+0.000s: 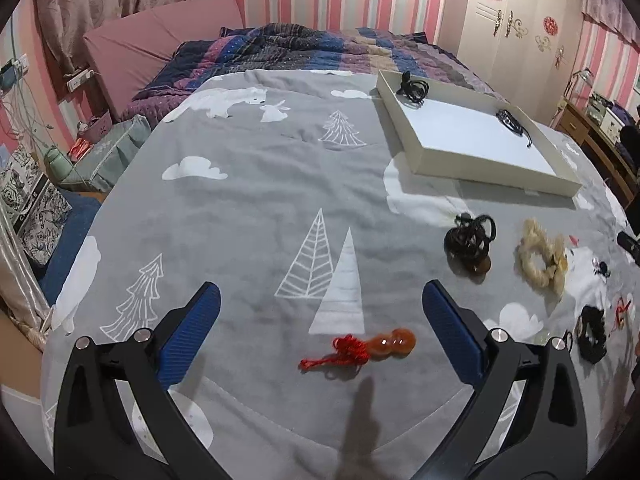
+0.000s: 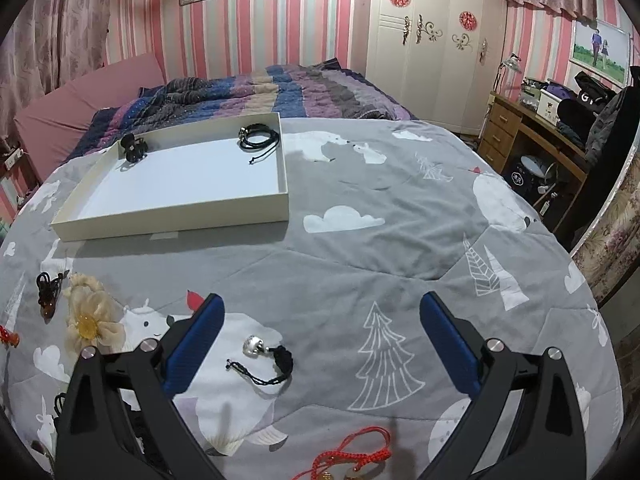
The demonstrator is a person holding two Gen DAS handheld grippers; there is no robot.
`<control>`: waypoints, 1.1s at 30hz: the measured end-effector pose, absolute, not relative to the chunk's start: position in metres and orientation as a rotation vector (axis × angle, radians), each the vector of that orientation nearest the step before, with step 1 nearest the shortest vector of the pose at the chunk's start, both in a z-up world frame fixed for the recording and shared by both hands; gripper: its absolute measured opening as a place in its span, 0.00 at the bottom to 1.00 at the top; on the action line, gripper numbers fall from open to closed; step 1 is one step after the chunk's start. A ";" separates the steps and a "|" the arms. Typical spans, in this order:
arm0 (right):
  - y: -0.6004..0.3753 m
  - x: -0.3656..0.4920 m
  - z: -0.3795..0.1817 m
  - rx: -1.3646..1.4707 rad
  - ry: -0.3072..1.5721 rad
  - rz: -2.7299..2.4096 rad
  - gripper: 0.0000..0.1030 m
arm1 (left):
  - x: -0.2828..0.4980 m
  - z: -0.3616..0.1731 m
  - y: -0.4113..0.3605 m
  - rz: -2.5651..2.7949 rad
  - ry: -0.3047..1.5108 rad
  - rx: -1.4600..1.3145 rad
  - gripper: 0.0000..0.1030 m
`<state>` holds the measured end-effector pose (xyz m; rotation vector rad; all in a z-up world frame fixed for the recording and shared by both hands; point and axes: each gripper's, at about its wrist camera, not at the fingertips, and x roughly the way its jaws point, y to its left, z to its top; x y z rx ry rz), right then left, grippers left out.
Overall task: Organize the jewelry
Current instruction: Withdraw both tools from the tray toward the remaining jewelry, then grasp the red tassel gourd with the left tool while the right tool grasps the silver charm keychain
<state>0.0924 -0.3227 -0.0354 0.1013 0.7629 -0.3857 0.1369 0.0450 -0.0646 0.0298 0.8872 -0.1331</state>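
Observation:
My left gripper is open and empty above the grey bedspread, with an orange gourd pendant on a red cord lying just ahead between its fingers. A white shallow tray lies further back and holds two black cord pieces. My right gripper is open and empty; a silver bell on a black cord lies on the bedspread between its fingers, nearer the left one. The tray shows in the right wrist view at the back left.
More jewelry lies loose: a black cord with a brown bead, a cream scrunchie, a black piece, a red cord. A rumpled quilt lies behind the tray. A wardrobe and desk stand right.

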 end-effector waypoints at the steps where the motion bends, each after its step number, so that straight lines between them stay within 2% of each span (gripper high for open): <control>1: -0.322 0.092 -0.035 0.100 0.764 -0.388 0.95 | 0.136 -0.065 0.045 -0.135 0.887 0.033 0.97; 15: -0.305 0.093 -0.050 0.026 0.795 -0.372 0.95 | 0.121 -0.074 0.040 -0.183 0.884 0.052 0.96; 25: -0.302 0.098 -0.058 0.017 0.817 -0.360 0.93 | 0.132 -0.089 0.047 -0.185 0.947 0.017 0.70; 30: -0.300 0.101 -0.062 0.013 0.833 -0.357 0.90 | 0.134 -0.092 0.045 -0.195 0.963 0.016 0.47; 31: -0.300 0.101 -0.063 0.011 0.835 -0.356 0.90 | 0.135 -0.093 0.045 -0.197 0.967 0.013 0.40; 33: -0.300 0.101 -0.063 0.011 0.835 -0.358 0.90 | 0.136 -0.094 0.046 -0.205 0.974 0.000 0.38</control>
